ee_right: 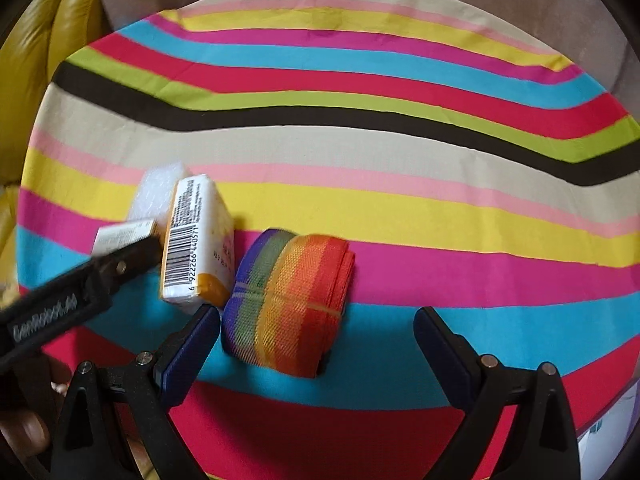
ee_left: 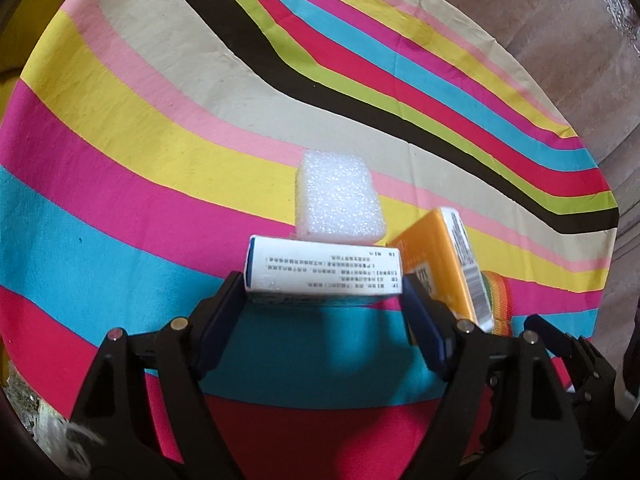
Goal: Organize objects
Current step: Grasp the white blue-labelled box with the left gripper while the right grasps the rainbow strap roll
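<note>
Sorting looks partly done: your left gripper [ee_left: 324,300] pinches the white box [ee_left: 320,274] near the foam block [ee_left: 340,204] and orange box [ee_left: 448,268], probably touching, while your right gripper [ee_right: 316,344] stands spread around the rainbow strap roll [ee_right: 288,300], not yet gripped.

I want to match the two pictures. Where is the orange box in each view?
Left wrist view: the orange box stands lower right of centre, just right of the white box held in the left gripper.
Right wrist view: the orange box is at the left, lower than the middle, barcode facing the camera.
Shared landmark: the rainbow strap, beside the box in both views.
</note>
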The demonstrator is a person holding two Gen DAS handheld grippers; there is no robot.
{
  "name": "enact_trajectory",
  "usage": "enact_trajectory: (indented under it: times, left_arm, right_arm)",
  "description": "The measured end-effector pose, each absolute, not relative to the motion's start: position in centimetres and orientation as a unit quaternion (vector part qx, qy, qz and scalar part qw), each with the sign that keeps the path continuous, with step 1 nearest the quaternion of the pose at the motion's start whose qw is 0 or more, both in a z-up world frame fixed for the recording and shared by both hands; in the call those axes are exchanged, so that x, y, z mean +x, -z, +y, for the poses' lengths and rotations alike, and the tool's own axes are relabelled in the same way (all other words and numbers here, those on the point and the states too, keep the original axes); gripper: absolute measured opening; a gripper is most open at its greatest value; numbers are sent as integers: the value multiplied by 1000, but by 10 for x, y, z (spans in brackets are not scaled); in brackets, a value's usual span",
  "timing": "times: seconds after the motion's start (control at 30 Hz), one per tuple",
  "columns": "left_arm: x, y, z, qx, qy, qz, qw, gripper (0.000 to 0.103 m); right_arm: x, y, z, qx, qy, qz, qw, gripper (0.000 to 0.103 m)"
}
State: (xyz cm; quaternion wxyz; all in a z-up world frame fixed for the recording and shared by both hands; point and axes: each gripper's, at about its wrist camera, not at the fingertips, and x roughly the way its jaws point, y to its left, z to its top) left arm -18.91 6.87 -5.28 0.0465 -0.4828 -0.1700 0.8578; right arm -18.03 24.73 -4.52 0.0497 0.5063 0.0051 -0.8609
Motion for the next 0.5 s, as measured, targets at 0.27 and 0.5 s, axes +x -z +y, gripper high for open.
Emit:
enact_trajectory:
  times: [0.27, 0.5]
  left_arm:
    - [-189, 52, 68, -480, -860, -168, 46, 81]
    - [-187, 48, 68, -477, -861, -170, 45, 80]
  right_arm:
    - [-195, 54, 239, 510, 859, 2, 33, 98]
    - [-199, 64, 237, 518, 854, -9, 44, 80]
